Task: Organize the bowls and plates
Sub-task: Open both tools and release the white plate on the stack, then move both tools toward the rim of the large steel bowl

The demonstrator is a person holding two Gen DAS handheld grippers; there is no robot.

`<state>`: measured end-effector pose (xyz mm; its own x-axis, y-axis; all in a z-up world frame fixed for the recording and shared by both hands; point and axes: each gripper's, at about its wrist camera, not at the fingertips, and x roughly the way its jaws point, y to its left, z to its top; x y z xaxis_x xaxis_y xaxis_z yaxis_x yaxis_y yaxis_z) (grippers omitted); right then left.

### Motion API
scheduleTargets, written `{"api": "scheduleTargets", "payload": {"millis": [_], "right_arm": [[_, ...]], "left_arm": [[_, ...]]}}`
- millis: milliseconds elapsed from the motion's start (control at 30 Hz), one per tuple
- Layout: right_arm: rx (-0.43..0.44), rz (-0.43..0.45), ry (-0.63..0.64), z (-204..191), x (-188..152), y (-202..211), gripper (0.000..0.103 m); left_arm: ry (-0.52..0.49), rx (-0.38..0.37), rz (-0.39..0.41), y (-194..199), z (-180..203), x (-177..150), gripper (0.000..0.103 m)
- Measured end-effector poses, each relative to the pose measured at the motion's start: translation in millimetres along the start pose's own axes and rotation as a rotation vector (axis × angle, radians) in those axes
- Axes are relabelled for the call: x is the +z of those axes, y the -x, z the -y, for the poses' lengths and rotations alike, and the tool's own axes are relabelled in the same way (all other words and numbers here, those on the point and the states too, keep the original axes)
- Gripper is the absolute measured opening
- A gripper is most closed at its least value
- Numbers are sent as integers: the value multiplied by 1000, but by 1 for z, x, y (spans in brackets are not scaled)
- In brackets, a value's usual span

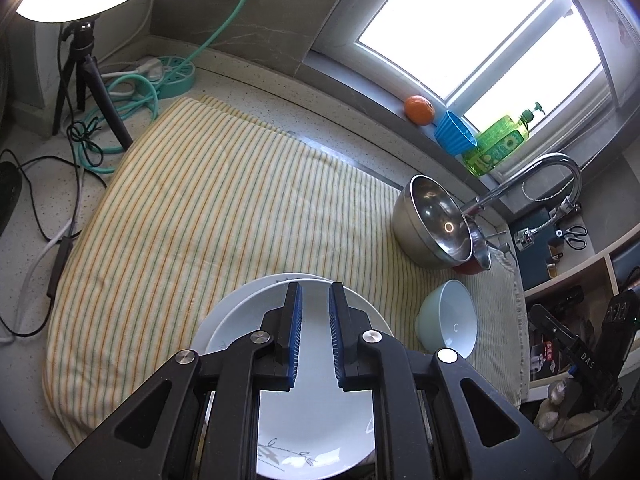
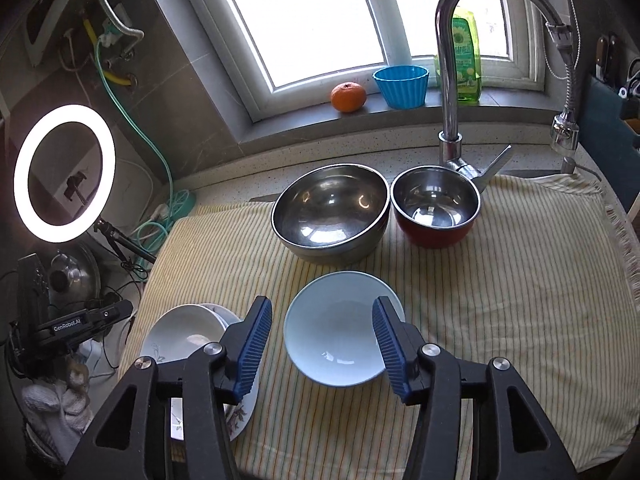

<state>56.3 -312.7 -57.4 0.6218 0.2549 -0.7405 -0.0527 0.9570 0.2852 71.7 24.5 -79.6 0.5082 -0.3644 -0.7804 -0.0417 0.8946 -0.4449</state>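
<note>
A stack of white plates (image 1: 312,420) with a leaf print lies on the striped cloth (image 1: 208,208). My left gripper (image 1: 315,304) hovers over the stack, jaws slightly apart and empty. The stack also shows in the right wrist view (image 2: 180,336). A pale blue bowl (image 2: 340,332) stands upright on the cloth; it also shows in the left wrist view (image 1: 450,320). My right gripper (image 2: 322,314) is open wide, one finger on each side of the bowl, above it. Behind stand a large steel bowl (image 2: 330,212) and a red steel-lined bowl (image 2: 436,206).
A faucet (image 2: 452,60) rises behind the bowls. On the windowsill (image 2: 400,114) sit an orange (image 2: 348,97), a blue cup (image 2: 401,86) and a green soap bottle (image 2: 466,60). A ring light (image 2: 64,172) on a tripod and cables stand at the left.
</note>
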Motion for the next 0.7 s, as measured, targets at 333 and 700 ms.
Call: {"api": "scheduleTargets", "payload": {"millis": [333, 700], "right_arm": [[-22, -28, 80, 20, 41, -19, 48], [7, -75, 168, 39, 91, -60, 49]], "left_arm": [[-12, -9, 14, -19, 35, 13, 22], [1, -12, 11, -51, 73, 28, 22]]}}
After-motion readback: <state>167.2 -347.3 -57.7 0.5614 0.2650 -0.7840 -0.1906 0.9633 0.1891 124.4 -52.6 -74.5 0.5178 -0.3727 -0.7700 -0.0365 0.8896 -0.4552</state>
